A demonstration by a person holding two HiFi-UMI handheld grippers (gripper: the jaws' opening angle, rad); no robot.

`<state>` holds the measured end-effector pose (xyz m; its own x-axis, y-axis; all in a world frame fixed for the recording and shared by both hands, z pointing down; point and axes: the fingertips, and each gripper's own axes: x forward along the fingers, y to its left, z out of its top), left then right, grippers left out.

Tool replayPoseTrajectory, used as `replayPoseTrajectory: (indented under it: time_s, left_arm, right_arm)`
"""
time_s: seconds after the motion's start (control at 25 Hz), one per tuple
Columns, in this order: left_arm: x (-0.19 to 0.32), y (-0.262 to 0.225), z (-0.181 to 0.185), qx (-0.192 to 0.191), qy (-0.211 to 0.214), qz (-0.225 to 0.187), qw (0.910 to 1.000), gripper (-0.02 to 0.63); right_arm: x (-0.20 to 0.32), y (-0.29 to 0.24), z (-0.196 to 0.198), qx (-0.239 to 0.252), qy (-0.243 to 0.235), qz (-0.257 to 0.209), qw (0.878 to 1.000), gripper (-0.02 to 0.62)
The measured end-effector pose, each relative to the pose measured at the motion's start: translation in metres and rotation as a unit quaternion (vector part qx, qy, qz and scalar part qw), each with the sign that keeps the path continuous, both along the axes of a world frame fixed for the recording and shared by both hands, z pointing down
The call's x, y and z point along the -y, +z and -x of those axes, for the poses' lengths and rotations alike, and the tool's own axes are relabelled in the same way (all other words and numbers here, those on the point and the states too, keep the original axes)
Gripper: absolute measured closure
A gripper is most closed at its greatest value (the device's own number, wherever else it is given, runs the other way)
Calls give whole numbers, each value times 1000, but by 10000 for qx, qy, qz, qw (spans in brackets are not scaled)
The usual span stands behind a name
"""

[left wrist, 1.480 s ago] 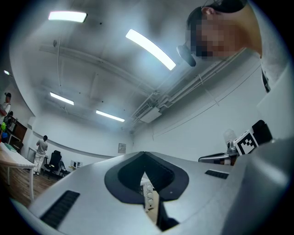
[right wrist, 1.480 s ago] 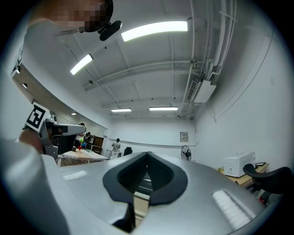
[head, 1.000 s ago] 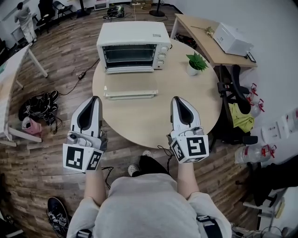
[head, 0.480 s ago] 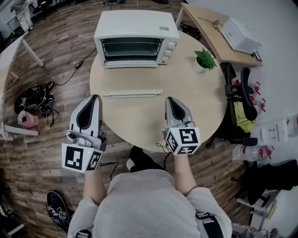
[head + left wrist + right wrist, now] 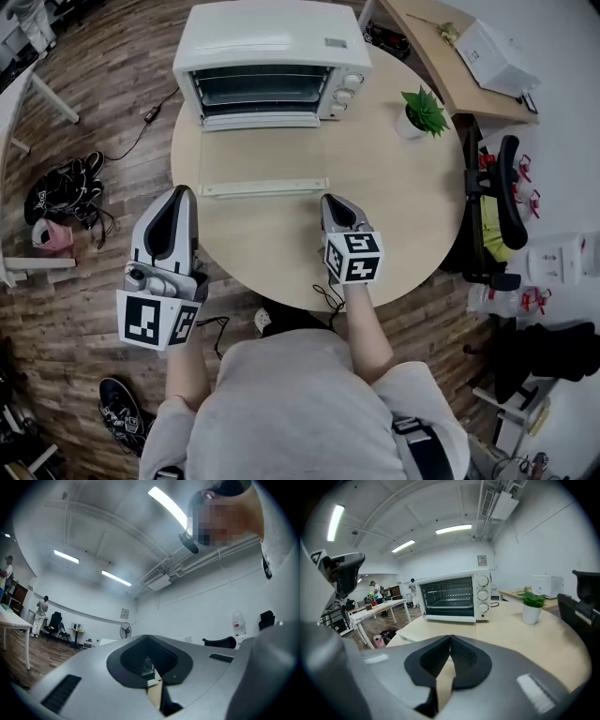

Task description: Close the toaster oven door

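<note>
A white toaster oven (image 5: 267, 52) stands at the far side of the round wooden table (image 5: 394, 197). Its glass door (image 5: 265, 161) hangs fully open and lies flat, with the white handle bar (image 5: 265, 187) nearest me. My right gripper (image 5: 333, 201) is shut and empty over the table, just right of and behind the handle's right end. My left gripper (image 5: 179, 193) is also shut and empty, at the table's left edge and tilted upward. In the right gripper view the oven (image 5: 454, 597) shows straight ahead beyond the shut right gripper (image 5: 450, 638). The left gripper (image 5: 147, 638) faces mostly the ceiling.
A small potted plant (image 5: 424, 111) stands on the table right of the oven. A desk with a white box (image 5: 487, 52) is at the back right, and a black chair (image 5: 502, 216) is right of the table. Shoes (image 5: 66, 197) lie on the floor at left.
The right gripper has moved forward over the table toward the door's handle. The left gripper has stayed near the table's left edge. The oven door remains open.
</note>
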<state>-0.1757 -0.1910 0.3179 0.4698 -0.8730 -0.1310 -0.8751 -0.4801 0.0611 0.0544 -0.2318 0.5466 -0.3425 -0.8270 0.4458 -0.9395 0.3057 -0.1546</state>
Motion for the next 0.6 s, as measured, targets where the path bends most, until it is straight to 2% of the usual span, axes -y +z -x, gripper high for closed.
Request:
replayPoseTrajectory:
  time_s: [0.28, 0.6]
  left_arm:
    - [17, 17, 5, 47, -108, 239, 9996, 598]
    - [29, 30, 11, 161, -229, 443, 9986, 598]
  right_arm:
    - [14, 66, -5, -25, 152, 782, 9968, 555]
    - [36, 107, -5, -81, 328, 1105, 9933, 499]
